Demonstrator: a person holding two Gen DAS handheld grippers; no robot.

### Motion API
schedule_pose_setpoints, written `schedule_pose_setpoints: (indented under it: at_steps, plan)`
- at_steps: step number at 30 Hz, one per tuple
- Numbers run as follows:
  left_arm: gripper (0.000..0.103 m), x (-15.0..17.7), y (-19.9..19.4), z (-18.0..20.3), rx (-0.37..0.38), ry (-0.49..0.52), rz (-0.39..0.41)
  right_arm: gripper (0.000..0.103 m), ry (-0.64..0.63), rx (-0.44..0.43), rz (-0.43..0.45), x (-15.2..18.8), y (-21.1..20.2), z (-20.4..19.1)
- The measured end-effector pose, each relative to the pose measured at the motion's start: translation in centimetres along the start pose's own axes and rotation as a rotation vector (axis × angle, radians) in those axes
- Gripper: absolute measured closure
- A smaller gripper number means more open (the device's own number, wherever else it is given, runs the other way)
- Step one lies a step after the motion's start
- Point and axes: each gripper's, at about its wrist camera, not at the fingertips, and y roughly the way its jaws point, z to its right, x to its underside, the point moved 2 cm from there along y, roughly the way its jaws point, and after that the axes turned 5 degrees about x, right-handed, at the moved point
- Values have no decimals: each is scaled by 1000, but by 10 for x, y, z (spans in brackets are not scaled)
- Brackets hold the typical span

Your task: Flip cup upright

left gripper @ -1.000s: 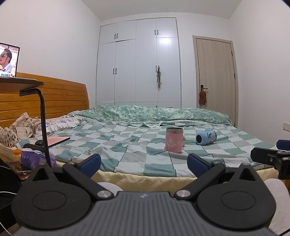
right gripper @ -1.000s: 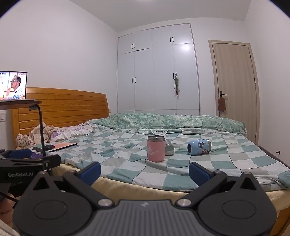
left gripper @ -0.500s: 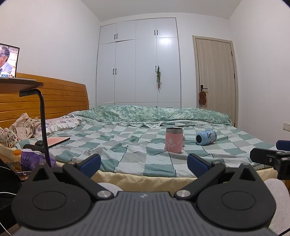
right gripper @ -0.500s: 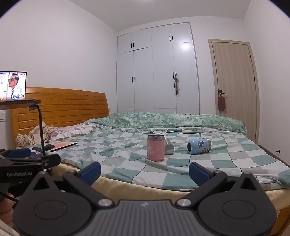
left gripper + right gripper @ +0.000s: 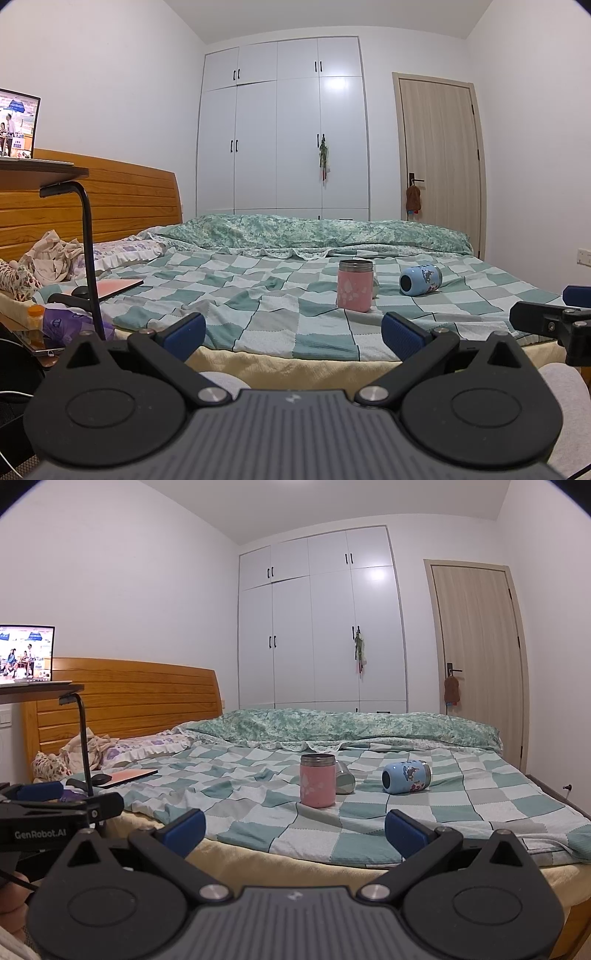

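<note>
Item one, my left tool (image 5: pixel 293 332): fingers spread wide apart, nothing between them, held short of the near edge of the bed (image 5: pixel 280 363). Item two, my right tool (image 5: pixel 295 829): likewise spread wide and carrying nothing, also short of the bed edge; its tip shows at the right margin of the left view, and the left tool's tip at the left margin of the right view. Item three, blue cup (image 5: pixel 406 776): lying on its side on the checked bedspread (image 5: pixel 258 812), dark round end facing the cameras, metal-banded end pointing away to the right, well apart from both tools. Item four, pink cup (image 5: pixel 317 780): standing upright with a metal rim, left of the blue cup and nearer to me. Item five, a small metal cup (image 5: pixel 344 777): lying tipped over just behind and right of the pink one, touching or nearly so; I cannot tell which. Item six, green patterned quilt (image 5: pixel 351 725): bunched along the far side of the bed. Item seven, wooden headboard (image 5: pixel 140 694) at left, white wardrobe (image 5: pixel 321 627) and door (image 5: pixel 476 657) beyond.
</note>
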Motion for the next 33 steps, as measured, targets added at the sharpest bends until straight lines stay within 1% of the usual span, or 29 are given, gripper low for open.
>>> schedule_pose_setpoints:
  at_steps: [33]
  plan:
    - [0, -1, 1, -1, 6, -1, -8, 0, 10, 1, -16, 2, -1, -5]
